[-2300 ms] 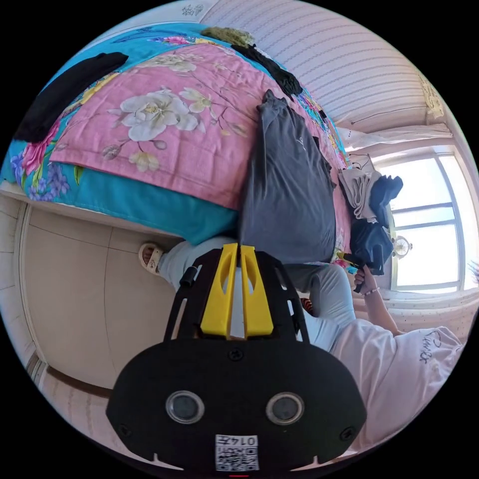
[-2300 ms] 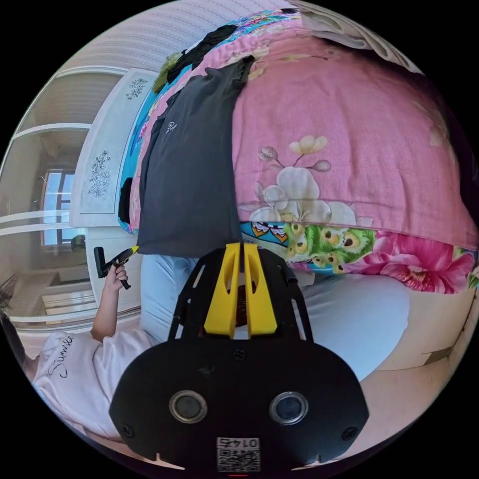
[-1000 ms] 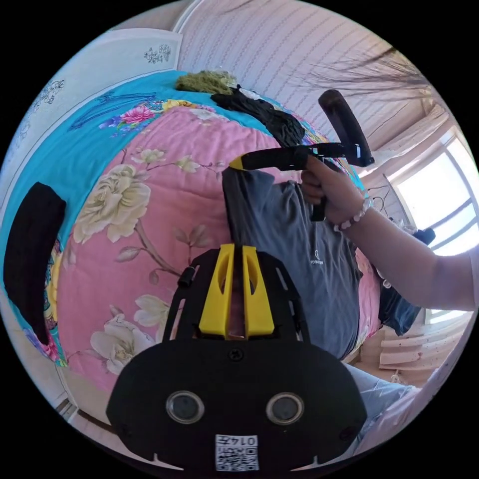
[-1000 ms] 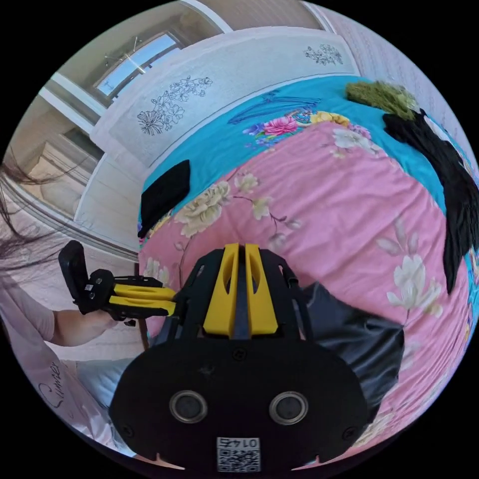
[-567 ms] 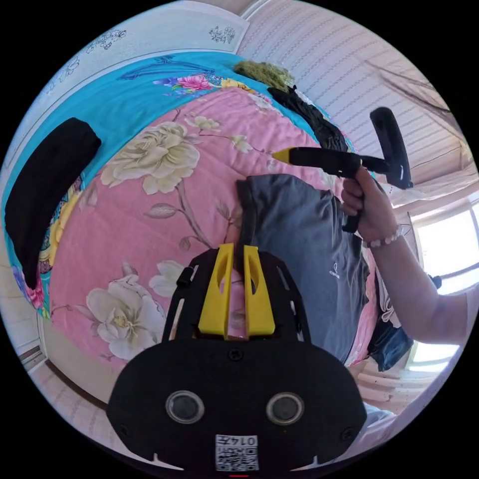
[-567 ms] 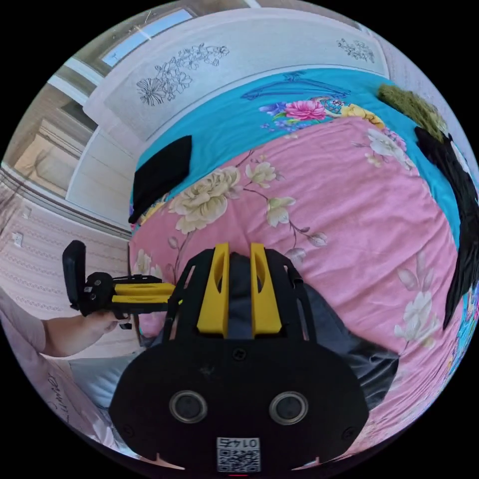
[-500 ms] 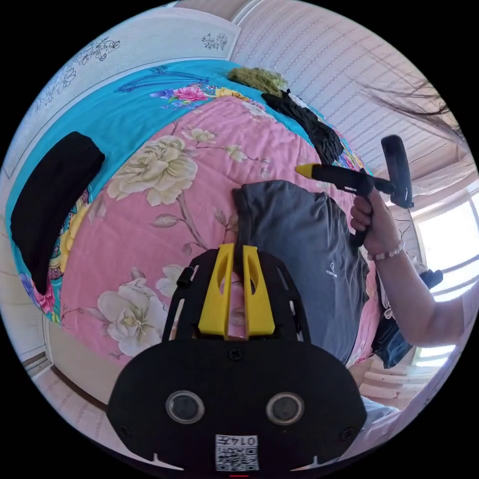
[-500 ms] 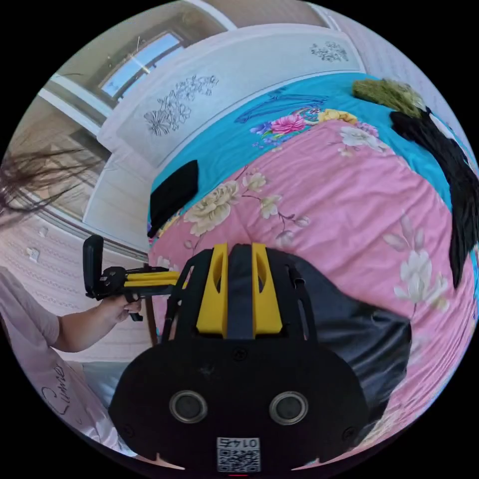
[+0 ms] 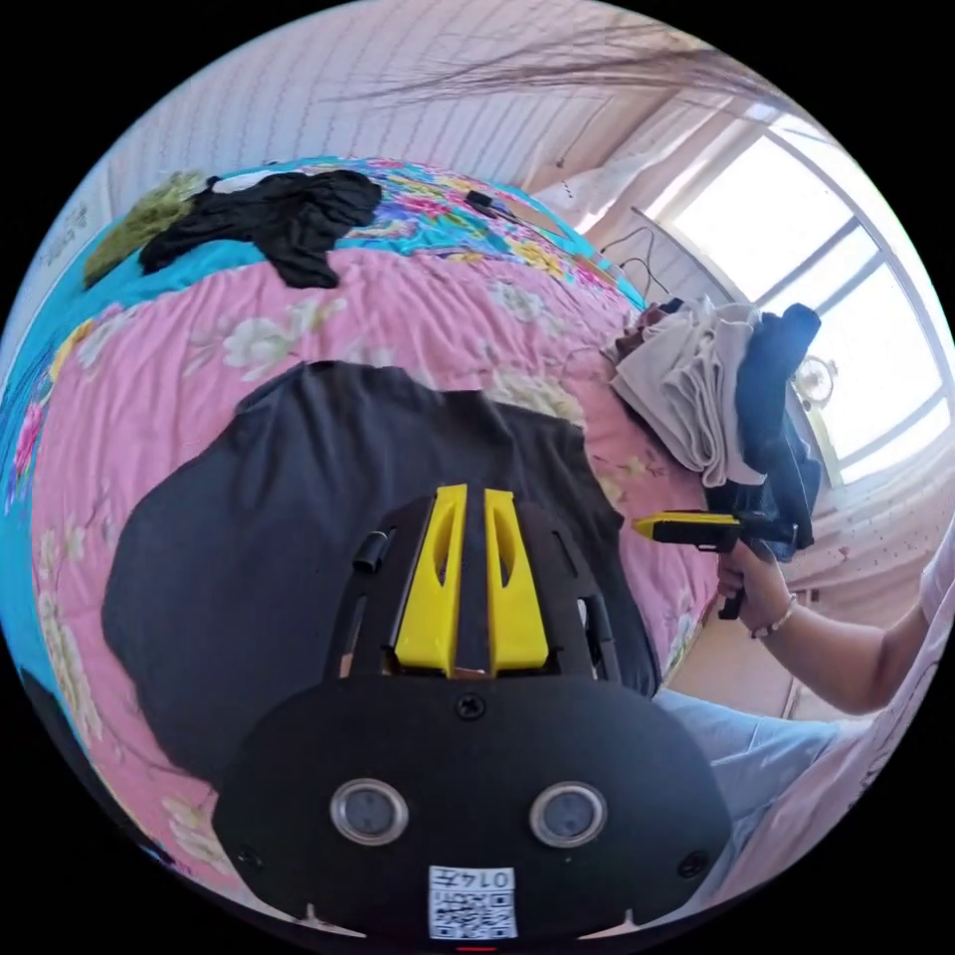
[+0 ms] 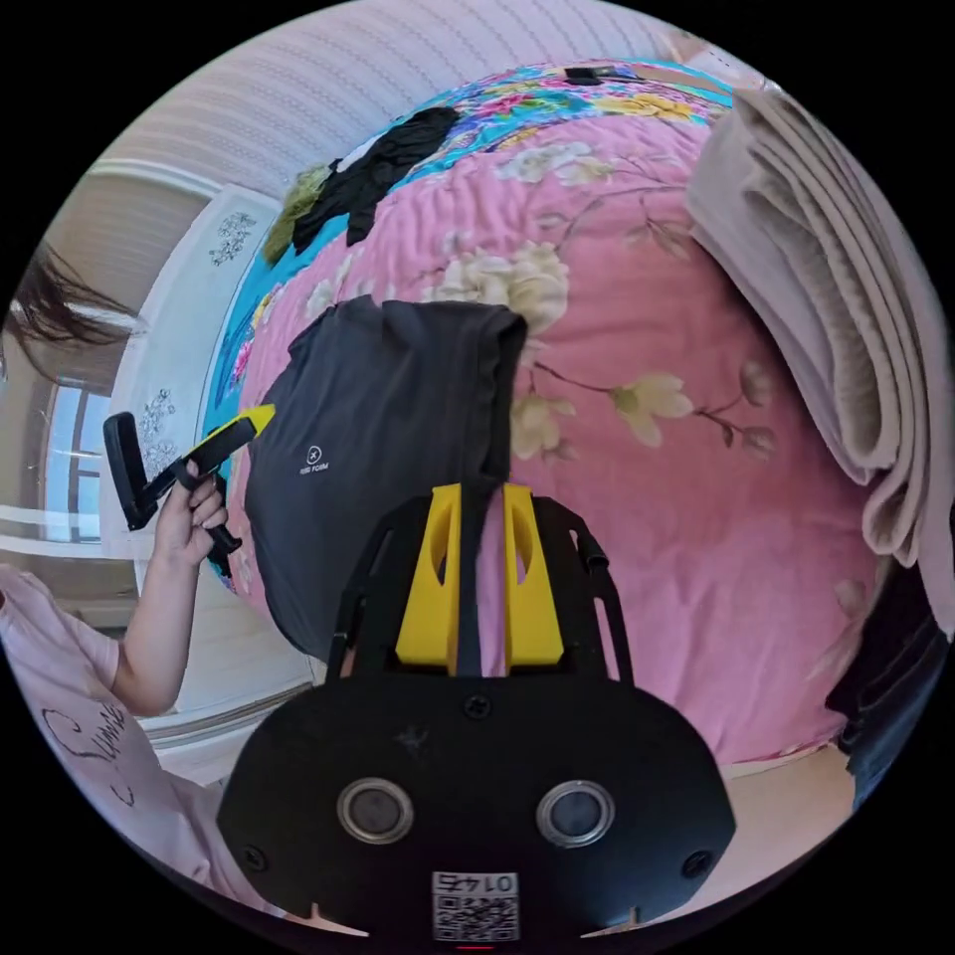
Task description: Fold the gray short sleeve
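- The gray short sleeve [image 9: 298, 497] lies folded over on the pink floral quilt [image 9: 398, 308] of a bed; in the right gripper view it [image 10: 398, 428] is a dark block with a small pale logo near one edge and a doubled, rolled edge beside a cream flower print
- The left gripper [image 9: 468, 497] hangs directly over the shirt, its yellow jaws nearly together with a thin gap through which dark cloth shows; whether they pinch that cloth I cannot tell
- In the right gripper view the left gripper [image 10: 257, 416] is held in a hand [image 10: 189, 517] just beside the logo edge of the shirt, its yellow tip at or close to the fabric
- The right gripper [image 10: 476, 492] has its jaws a narrow way apart, with the shirt's near edge showing between them; a firm grip cannot be told
- In the left gripper view the right gripper [image 9: 652, 525] is held in the person's other hand [image 9: 751, 587] off the side of the bed, apart from the shirt, jaws looking closed with nothing in them
- A stack of folded clothes [image 10: 826, 328], beige on top with dark items beneath, sits on the quilt near the shirt
- A black garment [image 9: 279, 214] and a green knitted piece [image 9: 139, 224] lie at the far end, on the turquoise sheet [image 9: 60, 318]
- A bright window [image 9: 816, 288] stands beyond the clothes stack
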`<control>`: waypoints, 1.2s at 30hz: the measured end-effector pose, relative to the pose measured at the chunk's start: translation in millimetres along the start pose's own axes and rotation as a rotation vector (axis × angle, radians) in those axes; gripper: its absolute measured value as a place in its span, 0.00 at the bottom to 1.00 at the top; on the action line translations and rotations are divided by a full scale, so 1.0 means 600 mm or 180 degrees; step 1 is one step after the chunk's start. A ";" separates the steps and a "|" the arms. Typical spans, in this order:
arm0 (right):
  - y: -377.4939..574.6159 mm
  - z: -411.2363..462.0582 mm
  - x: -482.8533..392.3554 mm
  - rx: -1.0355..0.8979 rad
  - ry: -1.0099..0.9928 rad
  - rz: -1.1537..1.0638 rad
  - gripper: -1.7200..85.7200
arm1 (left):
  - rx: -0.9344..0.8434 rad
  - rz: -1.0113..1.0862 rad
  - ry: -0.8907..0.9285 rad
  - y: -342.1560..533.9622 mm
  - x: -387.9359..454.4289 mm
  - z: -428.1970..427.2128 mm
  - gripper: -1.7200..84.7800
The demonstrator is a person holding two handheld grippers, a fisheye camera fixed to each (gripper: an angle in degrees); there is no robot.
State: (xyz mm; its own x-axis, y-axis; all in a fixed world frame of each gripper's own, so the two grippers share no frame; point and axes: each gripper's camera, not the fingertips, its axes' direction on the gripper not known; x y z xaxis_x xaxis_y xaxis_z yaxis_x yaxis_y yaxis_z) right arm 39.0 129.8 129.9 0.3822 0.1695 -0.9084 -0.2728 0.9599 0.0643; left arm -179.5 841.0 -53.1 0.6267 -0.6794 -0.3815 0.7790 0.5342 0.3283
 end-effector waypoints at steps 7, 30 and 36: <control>0.039 0.012 0.084 0.0136 -0.0312 0.0245 0.11 | -0.0300 0.0707 0.0123 -0.157 0.152 0.183 0.08; 0.029 0.006 0.041 0.0231 -0.0460 -0.0381 0.04 | -0.0119 0.0140 0.0270 -0.080 0.043 0.142 0.02; 0.044 0.066 -0.006 -0.0377 -0.0312 -0.0589 0.05 | -0.0469 -0.0367 0.0109 0.004 -0.028 0.146 0.06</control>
State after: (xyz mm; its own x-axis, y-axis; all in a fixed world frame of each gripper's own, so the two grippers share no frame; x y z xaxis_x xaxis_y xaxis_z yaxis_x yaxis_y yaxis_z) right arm 65.6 163.2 151.2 0.5177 0.0196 -0.8554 -0.2897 0.9447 -0.1537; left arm -189.9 809.6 29.5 0.5316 -0.7242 -0.4392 0.8384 0.5235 0.1516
